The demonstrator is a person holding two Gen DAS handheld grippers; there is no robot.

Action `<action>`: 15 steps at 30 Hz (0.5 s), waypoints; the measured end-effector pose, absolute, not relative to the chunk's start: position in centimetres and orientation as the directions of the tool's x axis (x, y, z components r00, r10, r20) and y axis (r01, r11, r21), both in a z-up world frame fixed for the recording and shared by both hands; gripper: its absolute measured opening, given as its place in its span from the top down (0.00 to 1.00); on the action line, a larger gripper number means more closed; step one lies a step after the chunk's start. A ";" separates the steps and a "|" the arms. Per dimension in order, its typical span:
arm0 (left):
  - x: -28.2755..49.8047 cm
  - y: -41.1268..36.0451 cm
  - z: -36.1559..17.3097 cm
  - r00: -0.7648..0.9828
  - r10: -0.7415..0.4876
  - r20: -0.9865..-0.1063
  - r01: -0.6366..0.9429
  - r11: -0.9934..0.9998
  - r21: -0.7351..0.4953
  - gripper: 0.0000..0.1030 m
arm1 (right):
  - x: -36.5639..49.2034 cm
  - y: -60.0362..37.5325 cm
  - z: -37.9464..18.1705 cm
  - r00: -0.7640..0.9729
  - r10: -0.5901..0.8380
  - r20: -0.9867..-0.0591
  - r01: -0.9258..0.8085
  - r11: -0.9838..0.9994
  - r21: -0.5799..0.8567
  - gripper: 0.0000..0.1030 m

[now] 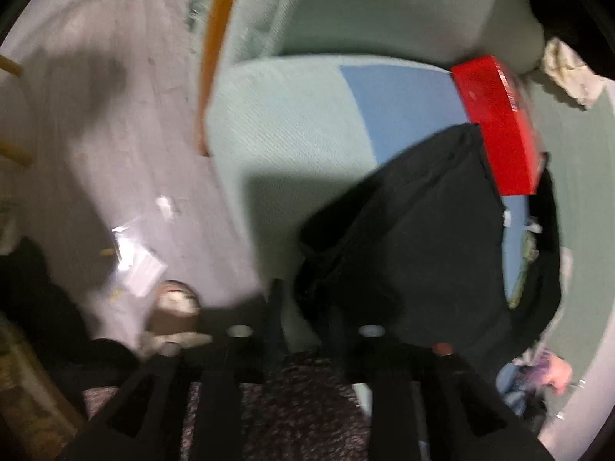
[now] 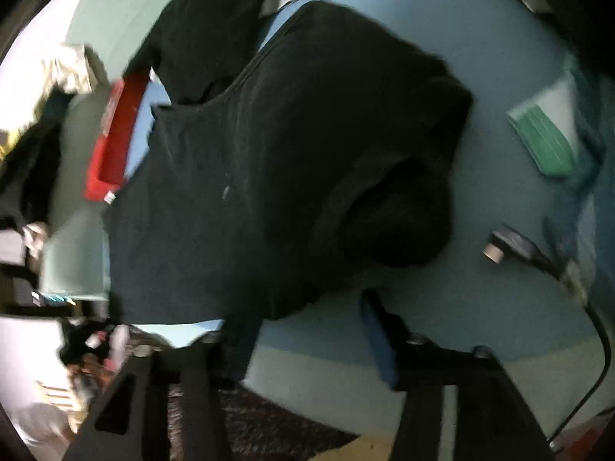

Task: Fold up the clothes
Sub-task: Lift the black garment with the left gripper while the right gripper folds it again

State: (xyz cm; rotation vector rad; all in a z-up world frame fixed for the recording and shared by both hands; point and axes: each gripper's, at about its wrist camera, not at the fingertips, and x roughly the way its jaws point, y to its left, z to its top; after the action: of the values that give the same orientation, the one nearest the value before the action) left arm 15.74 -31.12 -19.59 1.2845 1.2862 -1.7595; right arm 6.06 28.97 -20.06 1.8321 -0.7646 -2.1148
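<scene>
Both the left gripper and right gripper hang with jaws apart over the black shirt lying on the blue bedsheet.

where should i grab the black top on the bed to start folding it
Take the black top by its near hem corner, coming in from the near bed edge beside the right gripper: that edge lies flat and free, while the far side is bunched.
</scene>
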 end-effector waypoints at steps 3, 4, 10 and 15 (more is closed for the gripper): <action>15.8 -30.1 -16.4 -0.250 -0.112 -0.962 0.886 -0.427 -0.180 0.55 | 6.4 31.6 -19.3 -0.266 -0.554 -0.789 -0.212 -0.765 0.608 0.39; 15.3 -29.2 -15.4 -0.233 -0.174 -0.957 0.875 -0.466 -0.129 0.55 | 6.5 32.4 -19.2 -0.296 -0.567 -0.768 -0.229 -0.739 0.634 0.36; 8.8 -19.5 -11.2 -0.331 -0.261 -0.907 0.616 -0.788 0.002 0.54 | 6.3 33.7 -20.7 -0.334 -0.671 -0.662 -0.305 -0.588 0.749 0.35; 0.9 -9.2 -13.6 -0.368 0.128 -0.921 0.377 -0.885 -0.273 0.54 | 6.5 31.0 -21.8 -0.336 -0.652 -0.680 -0.302 -0.609 0.733 0.35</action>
State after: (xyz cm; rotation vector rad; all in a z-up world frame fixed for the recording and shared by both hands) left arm 0.93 -9.25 -13.62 1.6666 0.6787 -2.3808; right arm 6.52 30.96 -21.81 1.6390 -1.2357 -2.0359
